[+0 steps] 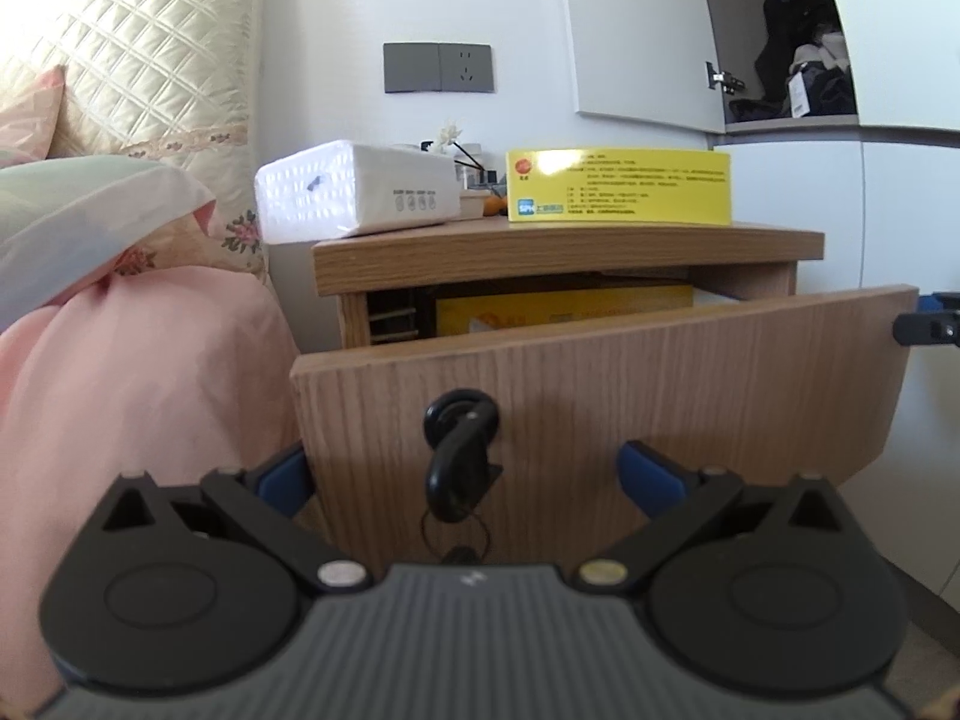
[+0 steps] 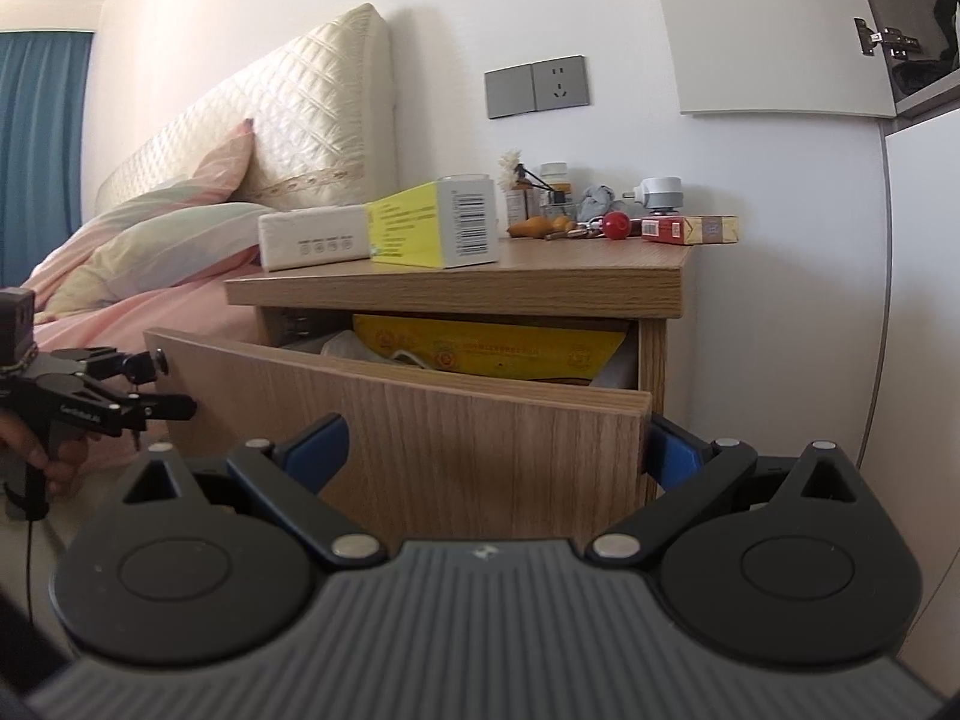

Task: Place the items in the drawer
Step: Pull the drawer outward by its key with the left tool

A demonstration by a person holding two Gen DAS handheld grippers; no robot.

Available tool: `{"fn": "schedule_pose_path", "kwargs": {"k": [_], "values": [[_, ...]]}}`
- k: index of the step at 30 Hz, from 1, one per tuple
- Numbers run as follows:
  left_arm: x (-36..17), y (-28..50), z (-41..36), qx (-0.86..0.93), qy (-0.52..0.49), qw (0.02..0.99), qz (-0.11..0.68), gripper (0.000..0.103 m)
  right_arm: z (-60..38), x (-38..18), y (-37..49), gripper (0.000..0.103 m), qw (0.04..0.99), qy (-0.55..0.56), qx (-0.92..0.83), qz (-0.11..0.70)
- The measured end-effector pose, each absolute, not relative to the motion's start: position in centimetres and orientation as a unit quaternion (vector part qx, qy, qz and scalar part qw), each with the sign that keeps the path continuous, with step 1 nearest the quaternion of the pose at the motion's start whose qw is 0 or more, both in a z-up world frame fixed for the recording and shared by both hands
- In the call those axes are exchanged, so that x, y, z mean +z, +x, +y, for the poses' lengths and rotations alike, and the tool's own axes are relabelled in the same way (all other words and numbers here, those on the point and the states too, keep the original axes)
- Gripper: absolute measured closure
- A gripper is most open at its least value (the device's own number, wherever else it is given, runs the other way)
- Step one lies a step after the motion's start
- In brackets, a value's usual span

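The light wood-grain drawer [image 1: 600, 384] of the bedside cabinet [image 2: 456, 285] stands pulled partly out, with a flat yellow packet [image 2: 492, 348] and some pale items lying inside it. A black key [image 1: 459, 450] hangs from the lock in the drawer front. The left gripper [image 1: 468, 474] is released, its blue-padded fingers [image 1: 651, 474] spread wide to either side of the key, close to the drawer front without gripping it. The right gripper [image 2: 498, 450] is also spread open, its fingers straddling the right end of the drawer front; whether the pads touch the wood cannot be told. On the cabinet top stand a yellow rectangular cardboard box [image 1: 618, 186] and, just beside it, a white plastic-wrapped tissue pack [image 1: 354, 192]; farther back lie a red ball [image 2: 617, 224], a red-and-yellow small carton [image 2: 690, 229] and small bottles. A pink-sheeted bed [image 1: 120, 372] sits beside the cabinet.
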State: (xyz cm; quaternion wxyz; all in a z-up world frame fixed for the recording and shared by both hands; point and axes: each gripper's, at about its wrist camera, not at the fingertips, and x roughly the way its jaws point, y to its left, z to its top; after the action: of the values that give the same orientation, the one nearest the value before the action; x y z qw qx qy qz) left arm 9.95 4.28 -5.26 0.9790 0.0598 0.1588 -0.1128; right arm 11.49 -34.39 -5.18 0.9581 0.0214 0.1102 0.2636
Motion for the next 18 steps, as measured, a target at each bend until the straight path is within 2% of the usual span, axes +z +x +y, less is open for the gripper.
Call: {"fn": "schedule_pose_path", "kwargs": {"k": [18], "values": [[-4.8,4.9,4.5,-0.117,0.057,0.978,0.166,0.0,-35.7,-4.7,6.8,0.0,0.944,0.022,0.306,0.123]]}}
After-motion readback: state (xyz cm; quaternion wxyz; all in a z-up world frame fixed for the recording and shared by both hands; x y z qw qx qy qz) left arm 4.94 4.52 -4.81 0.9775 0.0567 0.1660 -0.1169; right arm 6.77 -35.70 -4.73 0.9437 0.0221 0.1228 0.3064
